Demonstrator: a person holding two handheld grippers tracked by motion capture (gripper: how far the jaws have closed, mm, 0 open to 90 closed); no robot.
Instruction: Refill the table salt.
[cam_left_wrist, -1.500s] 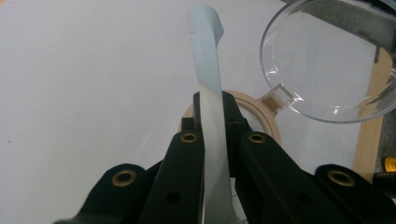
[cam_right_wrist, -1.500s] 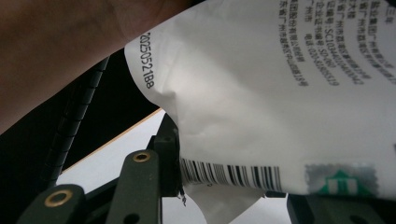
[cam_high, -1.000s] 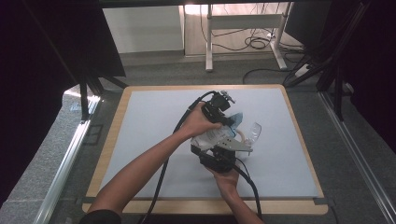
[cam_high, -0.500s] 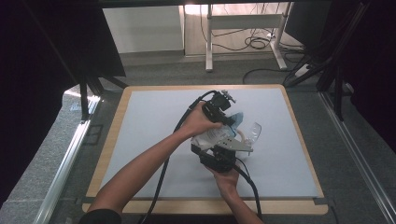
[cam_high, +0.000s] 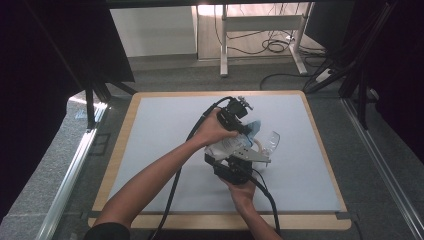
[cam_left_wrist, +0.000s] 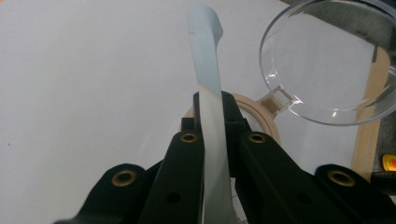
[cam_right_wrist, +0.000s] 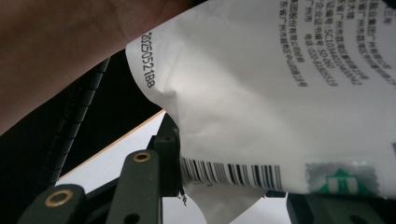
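Note:
A white printed packet (cam_high: 227, 145) is held above the middle of the table between both grippers. My left gripper (cam_high: 243, 121) comes from the far side, and its jaws are shut on the packet's thin light-blue top edge (cam_left_wrist: 205, 56). My right gripper (cam_high: 234, 161) is nearer the person. Its jaws are closed on the packet's body (cam_right_wrist: 280, 93) near the barcode. In the left gripper view my left gripper (cam_left_wrist: 212, 109) pinches the strip edge-on. In the right gripper view my right gripper (cam_right_wrist: 233, 179) has one jaw hidden behind the packet.
A clear round container (cam_high: 270, 140) lies on the white mat (cam_high: 165, 130) just right of the grippers, seen close as a clear container (cam_left_wrist: 327, 65) beside a wooden ring (cam_left_wrist: 261, 112). The mat has a wooden border (cam_high: 120, 155). Cables trail toward the person.

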